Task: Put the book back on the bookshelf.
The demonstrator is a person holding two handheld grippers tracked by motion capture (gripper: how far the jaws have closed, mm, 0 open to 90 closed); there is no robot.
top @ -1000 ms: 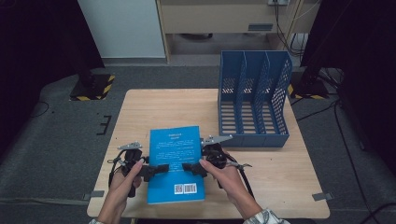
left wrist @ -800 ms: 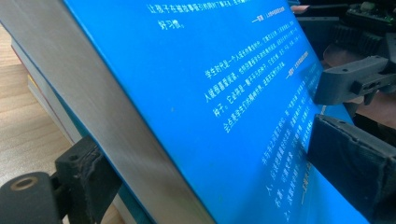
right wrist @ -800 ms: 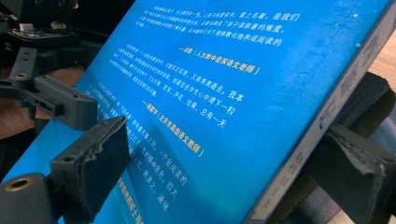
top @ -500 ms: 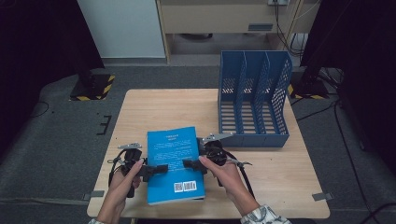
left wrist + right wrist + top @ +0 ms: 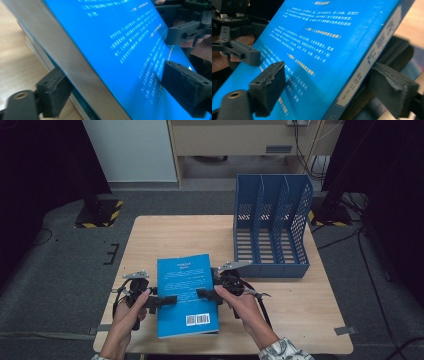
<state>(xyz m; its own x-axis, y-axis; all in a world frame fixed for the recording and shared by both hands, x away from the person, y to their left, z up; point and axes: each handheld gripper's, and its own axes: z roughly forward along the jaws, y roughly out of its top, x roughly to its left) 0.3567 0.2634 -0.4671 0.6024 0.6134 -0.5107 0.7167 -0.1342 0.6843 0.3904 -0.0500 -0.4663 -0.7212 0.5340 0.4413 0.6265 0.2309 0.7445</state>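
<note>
high view, nearest edge first: the person's two hands come in low, each with a gripper on the blue book [image 5: 186,292], which lies on the wooden table [image 5: 165,232] at its near middle. the left gripper [image 5: 169,300] straddles the book's left edge, the right gripper [image 5: 204,293] its right edge; both sets of jaws have just been closing, one pad over the cover, one under, and whether they press yet i cannot tell. a white barcode label sits near the book's close end; the white cover lines are too small to read. farther right stands a blue file rack [image 5: 272,227].
</note>
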